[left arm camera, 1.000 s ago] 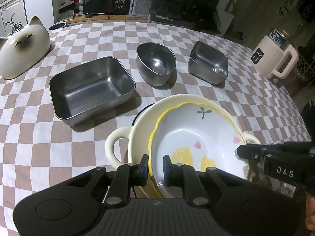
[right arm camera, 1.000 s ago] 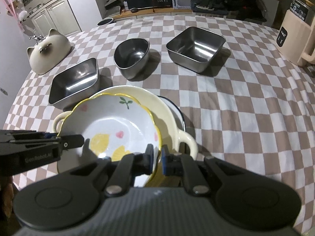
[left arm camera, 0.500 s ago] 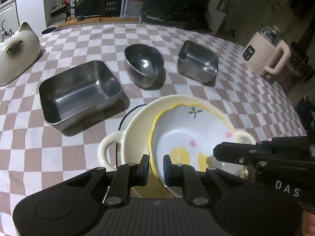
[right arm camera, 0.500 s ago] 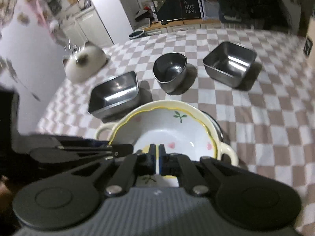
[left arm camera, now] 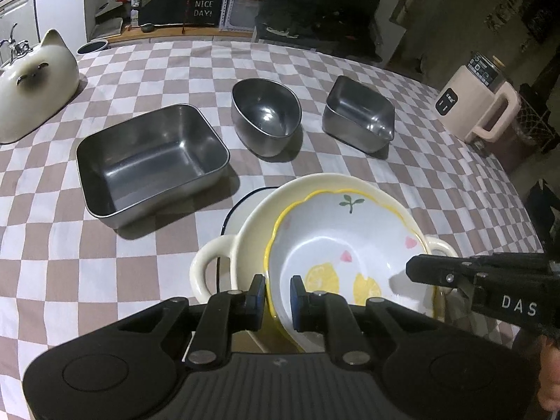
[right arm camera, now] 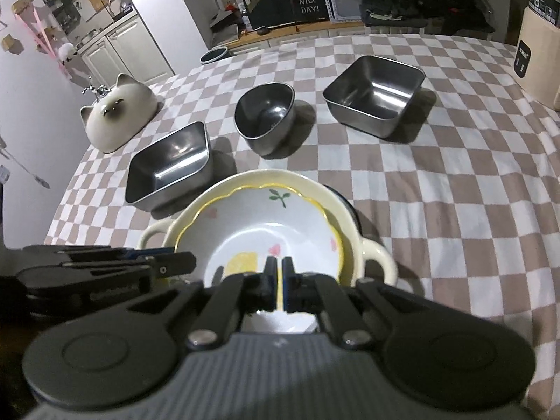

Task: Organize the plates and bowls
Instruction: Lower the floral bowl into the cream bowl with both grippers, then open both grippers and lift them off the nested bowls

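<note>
A white bowl with lemon prints and a yellow scalloped rim (left arm camera: 336, 245) (right arm camera: 266, 217) sits tilted inside a cream two-handled dish (left arm camera: 245, 231) (right arm camera: 350, 217). That dish stands on a dark-rimmed plate (left arm camera: 241, 206). My left gripper (left arm camera: 276, 295) is shut on the bowl's left rim, one pad inside and one outside. From the right, my right gripper (right arm camera: 279, 281) (left arm camera: 414, 269) reaches over the bowl's opposite edge with its pads together. Its body hides whether the rim is pinched.
Behind the stack stand a steel rectangular tray (left arm camera: 150, 161), a round steel bowl (left arm camera: 266, 119) and a square steel bowl (left arm camera: 357, 119). A cat-shaped ceramic (left arm camera: 31, 80) is far left and a beige kettle (left arm camera: 479, 101) far right. The checked cloth drops off near the kettle.
My right gripper's jaws went from a small gap at the stack's rim to fully together, and it swung slightly inward over the bowl. The left gripper kept its grip and place.
</note>
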`<action>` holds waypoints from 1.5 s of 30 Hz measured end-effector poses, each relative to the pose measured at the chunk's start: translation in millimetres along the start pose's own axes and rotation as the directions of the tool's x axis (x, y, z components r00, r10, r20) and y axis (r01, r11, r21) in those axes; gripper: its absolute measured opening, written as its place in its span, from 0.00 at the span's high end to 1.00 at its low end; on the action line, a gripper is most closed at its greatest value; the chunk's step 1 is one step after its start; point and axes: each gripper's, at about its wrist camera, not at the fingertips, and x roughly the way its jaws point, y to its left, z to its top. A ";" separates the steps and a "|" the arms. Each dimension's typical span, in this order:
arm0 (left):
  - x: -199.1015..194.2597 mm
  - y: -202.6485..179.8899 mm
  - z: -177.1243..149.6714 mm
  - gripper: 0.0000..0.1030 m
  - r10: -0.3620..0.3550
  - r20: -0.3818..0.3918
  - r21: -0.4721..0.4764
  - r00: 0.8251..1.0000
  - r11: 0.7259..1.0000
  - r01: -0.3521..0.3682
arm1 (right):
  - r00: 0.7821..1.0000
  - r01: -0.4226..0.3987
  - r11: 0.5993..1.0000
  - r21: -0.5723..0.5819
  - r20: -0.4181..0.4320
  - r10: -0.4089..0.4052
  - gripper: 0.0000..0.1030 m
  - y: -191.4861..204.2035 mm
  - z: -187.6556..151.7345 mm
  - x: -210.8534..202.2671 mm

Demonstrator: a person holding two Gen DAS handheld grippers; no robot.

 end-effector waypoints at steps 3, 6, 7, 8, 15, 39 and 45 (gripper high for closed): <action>2.3 0.7 -1.3 0.87 0.019 -0.012 0.018 1.000 1.000 -0.018 | 1.000 0.009 1.000 0.006 -0.003 -0.009 0.95 -0.9 -1.4 -2.3; 3.2 3.3 -2.3 0.86 0.013 -0.016 0.016 1.000 1.000 -0.013 | 1.000 0.018 1.000 0.016 -0.004 -0.018 0.94 -2.0 -1.7 -2.8; 3.1 4.3 -2.2 0.86 0.010 -0.017 0.013 1.000 1.000 -0.010 | 1.000 0.021 1.000 0.020 -0.004 -0.021 0.94 -2.2 -2.0 -3.1; 3.0 5.3 -2.1 0.86 0.009 -0.018 0.009 1.000 1.000 -0.009 | 1.000 0.023 0.999 0.023 -0.004 -0.023 0.94 -3.0 -2.2 -3.5; -0.5 6.4 -2.4 0.87 0.053 -0.014 0.023 0.998 0.998 -0.053 | 0.999 0.050 0.998 0.050 -0.003 -0.050 0.93 -9.9 -3.9 -6.2; -39.3 -0.3 -7.5 0.07 0.078 0.065 0.004 0.995 0.997 -0.078 | 0.992 0.100 0.990 -0.103 0.081 -0.092 0.05 -0.5 -16.2 -24.6; -53.1 16.0 -0.1 0.00 0.098 0.129 -0.065 0.987 0.994 -0.090 | 0.979 0.125 0.985 -0.120 0.179 -0.102 0.01 1.8 -8.1 -34.7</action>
